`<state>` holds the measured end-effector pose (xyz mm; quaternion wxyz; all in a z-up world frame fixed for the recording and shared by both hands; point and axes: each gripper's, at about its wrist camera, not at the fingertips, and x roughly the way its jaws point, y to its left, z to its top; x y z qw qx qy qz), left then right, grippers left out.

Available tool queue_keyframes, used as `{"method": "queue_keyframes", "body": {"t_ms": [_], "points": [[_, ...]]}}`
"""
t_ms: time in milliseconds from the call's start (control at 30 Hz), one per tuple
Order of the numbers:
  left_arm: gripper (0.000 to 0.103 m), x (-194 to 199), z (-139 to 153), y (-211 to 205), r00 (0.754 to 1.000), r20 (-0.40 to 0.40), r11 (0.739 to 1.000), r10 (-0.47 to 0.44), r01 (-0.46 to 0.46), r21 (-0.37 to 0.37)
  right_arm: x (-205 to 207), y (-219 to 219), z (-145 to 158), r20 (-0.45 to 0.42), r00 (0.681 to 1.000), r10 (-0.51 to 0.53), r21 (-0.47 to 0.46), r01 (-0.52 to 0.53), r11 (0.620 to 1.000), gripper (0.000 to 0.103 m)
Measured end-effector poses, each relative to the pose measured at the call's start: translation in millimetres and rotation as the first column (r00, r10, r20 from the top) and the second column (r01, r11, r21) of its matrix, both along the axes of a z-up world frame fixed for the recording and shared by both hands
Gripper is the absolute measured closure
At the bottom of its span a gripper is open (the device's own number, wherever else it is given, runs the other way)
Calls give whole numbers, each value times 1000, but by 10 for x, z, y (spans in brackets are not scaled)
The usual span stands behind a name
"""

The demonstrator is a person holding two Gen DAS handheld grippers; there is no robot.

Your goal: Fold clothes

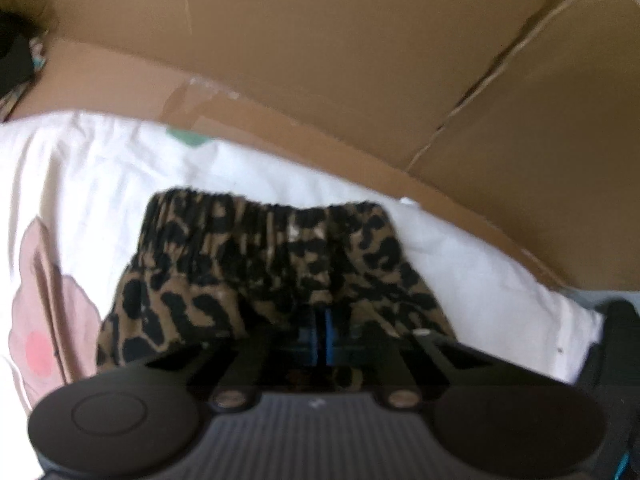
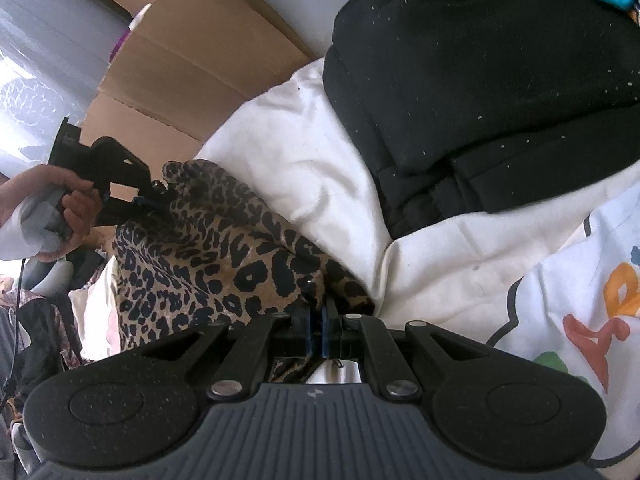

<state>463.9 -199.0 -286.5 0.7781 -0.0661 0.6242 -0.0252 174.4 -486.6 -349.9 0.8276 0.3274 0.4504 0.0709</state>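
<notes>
White bedding [image 2: 320, 152] underneath, cardboard boxes [image 1: 340, 60] close behind, silvery bubble wrap [image 2: 44, 60] far left in the right wrist view. Leopard-print garment [image 1: 272, 276] spread on the bedding between both tools, gathered elastic waistband [image 1: 260, 212] at the far edge in the left wrist view, running left to right there; long axis in the right wrist view slanting from near centre up to far left.

Left gripper [image 1: 322, 332]: blue pads [image 1: 329, 332] pressed together on the near edge of the print cloth, no gap visible. Same tool seen from the right wrist camera at far left, held by a hand [image 2: 60, 216], tip pinching the far end of the fabric.

Right gripper [image 2: 316, 320]: blue pads [image 2: 326, 328] nearly meeting, a bunched fold of the leopard cloth clamped between them.

Folded black garment [image 2: 480, 92] stacked at far right, touching the bedding. White printed cloth [image 2: 580, 300] at near right with large orange and red letters, cut off by the frame edge, not readable as a word. Pink flower print [image 1: 44, 320] on the bedding at left. No brand or label legible; left wrist view blurred.
</notes>
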Motion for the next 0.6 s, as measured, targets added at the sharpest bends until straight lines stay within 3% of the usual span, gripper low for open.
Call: {"method": "queue_keyframes", "body": {"t_ms": [267, 400, 600], "points": [[102, 13, 449, -43, 996, 56, 995, -64, 68, -78, -10, -27, 100, 25, 999, -29, 8, 29, 1000, 100], [102, 47, 428, -60, 997, 50, 991, -58, 63, -115, -26, -40, 120, 27, 999, -39, -4, 39, 999, 100], [102, 87, 135, -201, 997, 38, 987, -60, 65, -148, -50, -64, 31, -7, 998, -55, -14, 55, 998, 101]]}}
